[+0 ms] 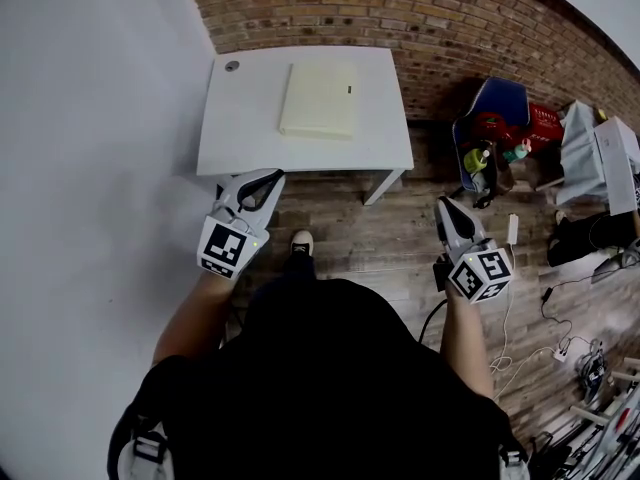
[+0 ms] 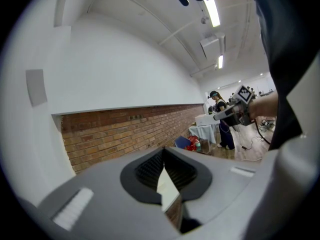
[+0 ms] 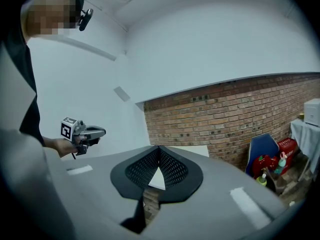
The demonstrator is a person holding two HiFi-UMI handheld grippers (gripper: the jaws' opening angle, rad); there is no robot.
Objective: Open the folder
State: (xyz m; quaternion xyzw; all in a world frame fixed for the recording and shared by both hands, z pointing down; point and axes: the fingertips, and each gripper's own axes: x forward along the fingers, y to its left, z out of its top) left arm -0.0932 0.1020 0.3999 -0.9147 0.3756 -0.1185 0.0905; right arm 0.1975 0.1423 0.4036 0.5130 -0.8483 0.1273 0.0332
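The folder (image 1: 320, 99) lies upper centre, long edge running up-frame. Your left gripper (image 1: 268, 176) is nearer than the right gripper (image 1: 443, 204) (both pinched closed, empty).

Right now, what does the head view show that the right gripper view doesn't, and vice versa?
Head view only: the folder, closed and lying flat on the white table, plus the person's shoe on the wood floor.
Right gripper view only: a straight look along the right gripper, whose jaws are together with nothing between them. The folder can't be made out there.
Both: the left gripper, the brick wall, the blue chair and part of the table.
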